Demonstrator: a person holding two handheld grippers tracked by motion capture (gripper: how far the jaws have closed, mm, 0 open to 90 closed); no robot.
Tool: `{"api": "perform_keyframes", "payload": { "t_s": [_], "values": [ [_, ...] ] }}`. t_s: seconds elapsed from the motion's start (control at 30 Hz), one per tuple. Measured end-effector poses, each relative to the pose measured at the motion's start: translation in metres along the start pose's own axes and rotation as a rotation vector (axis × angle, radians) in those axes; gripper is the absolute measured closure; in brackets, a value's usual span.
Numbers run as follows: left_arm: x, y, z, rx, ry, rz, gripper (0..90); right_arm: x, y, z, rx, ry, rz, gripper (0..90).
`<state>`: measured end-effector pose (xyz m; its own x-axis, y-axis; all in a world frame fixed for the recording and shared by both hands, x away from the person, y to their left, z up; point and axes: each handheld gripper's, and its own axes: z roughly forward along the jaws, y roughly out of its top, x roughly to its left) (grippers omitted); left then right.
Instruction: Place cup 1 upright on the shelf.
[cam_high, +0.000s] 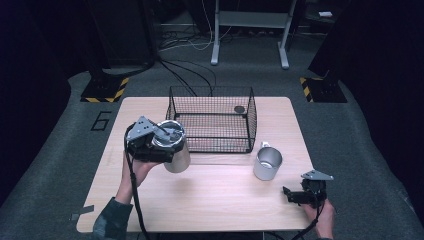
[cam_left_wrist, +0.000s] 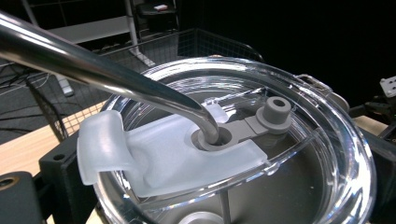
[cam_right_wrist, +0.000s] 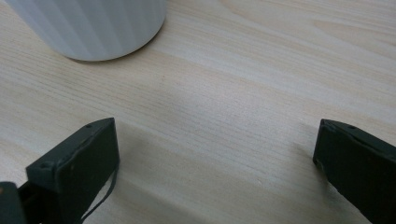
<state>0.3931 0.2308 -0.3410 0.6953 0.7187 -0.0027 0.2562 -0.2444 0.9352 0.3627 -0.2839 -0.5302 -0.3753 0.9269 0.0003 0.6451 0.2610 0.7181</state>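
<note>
Steel tumbler (cam_high: 176, 150), clear-lidded with bent straw, clamped in left gripper (cam_high: 150, 142); right gripper (cam_high: 300, 195) gapes empty.

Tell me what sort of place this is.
Probably a lab or recording studio, not a home: a lone wooden table stands on grey carpet, ringed by dark curtains, with hazard-striped stand bases and loose cables on the floor. The left gripper holds a lidded steel tumbler there.
</note>
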Motion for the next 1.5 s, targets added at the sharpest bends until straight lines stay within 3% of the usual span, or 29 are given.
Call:
{"api": "perform_keyframes", "payload": {
  "t_s": [0.77, 1.17, 1.5],
  "values": [
    [0.006, 0.047, 0.021, -0.023, -0.046, -0.019, 4.0, 0.000, 0.000, 0.000, 0.000, 0.002, -0.004, 0.0],
    [0.011, 0.071, 0.040, -0.007, -0.020, 0.013, 4.0, 0.000, 0.000, 0.000, -0.001, 0.001, -0.004, 0.0],
    [0.017, 0.078, 0.055, 0.006, 0.002, 0.035, 4.0, 0.000, 0.000, 0.000, -0.001, 0.002, -0.003, 0.0]
  ]
}}
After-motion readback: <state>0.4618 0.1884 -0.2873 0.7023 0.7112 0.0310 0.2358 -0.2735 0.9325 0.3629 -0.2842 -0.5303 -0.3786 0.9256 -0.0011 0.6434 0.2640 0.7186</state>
